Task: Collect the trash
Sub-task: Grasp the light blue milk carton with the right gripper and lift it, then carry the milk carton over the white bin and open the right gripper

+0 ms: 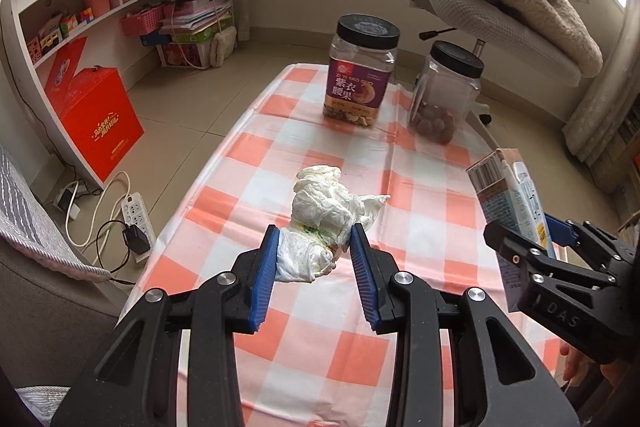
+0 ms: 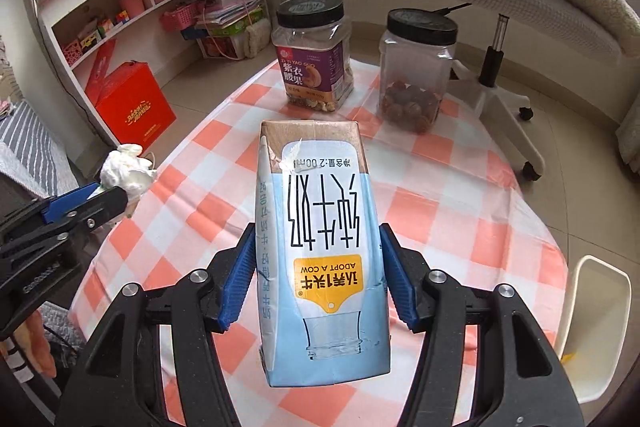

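My left gripper is shut on a crumpled white tissue wad and holds it above the checkered tablecloth. The wad also shows in the right wrist view, held in the left gripper. My right gripper is shut on a blue and white milk carton, held upside down over the table. The carton and the right gripper show at the right of the left wrist view.
Two black-lidded plastic jars stand at the table's far end: a labelled nut jar and a clear jar. A white bin stands at the table's right. An office chair, a red box and shelves surround it.
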{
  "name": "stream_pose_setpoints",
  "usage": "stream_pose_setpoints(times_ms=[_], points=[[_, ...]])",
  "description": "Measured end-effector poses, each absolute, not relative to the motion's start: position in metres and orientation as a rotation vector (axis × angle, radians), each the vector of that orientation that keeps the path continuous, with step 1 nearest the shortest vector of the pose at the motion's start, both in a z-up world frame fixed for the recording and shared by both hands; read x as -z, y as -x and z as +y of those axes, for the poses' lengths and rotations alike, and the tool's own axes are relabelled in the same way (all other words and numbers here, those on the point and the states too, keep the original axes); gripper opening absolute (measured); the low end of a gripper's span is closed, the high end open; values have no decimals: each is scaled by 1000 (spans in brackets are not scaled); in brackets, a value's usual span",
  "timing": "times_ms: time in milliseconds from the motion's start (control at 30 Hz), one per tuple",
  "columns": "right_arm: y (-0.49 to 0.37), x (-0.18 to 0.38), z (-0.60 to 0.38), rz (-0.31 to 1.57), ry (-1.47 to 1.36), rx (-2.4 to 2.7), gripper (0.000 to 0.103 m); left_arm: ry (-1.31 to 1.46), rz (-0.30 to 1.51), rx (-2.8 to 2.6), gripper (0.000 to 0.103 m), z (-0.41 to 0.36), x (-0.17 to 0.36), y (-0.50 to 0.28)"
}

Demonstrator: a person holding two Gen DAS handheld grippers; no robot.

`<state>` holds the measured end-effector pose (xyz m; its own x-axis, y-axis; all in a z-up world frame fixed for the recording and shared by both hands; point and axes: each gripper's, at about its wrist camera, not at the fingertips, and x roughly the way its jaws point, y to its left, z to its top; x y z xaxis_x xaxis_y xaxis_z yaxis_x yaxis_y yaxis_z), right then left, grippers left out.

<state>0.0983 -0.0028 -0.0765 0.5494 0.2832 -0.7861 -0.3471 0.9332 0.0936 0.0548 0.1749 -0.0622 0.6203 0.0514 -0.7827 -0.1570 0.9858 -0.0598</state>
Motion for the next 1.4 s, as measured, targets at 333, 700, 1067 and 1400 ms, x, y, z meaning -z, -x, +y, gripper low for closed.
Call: stream_pose_setpoints(times_ms=[333, 700, 1067, 1400], points=[[-74, 71, -79, 779, -43, -214, 56, 30, 829, -43, 36, 106, 57, -51], [-68, 64, -131, 725, -90, -87, 56, 1, 790, 46, 37, 36, 48, -64], [-54, 58, -213, 671, -121, 125, 56, -26, 788, 131, 37, -21, 50, -67], [-38, 59, -313, 659, -195, 407, 88, -56, 784, 227, 37, -82, 50, -66]])
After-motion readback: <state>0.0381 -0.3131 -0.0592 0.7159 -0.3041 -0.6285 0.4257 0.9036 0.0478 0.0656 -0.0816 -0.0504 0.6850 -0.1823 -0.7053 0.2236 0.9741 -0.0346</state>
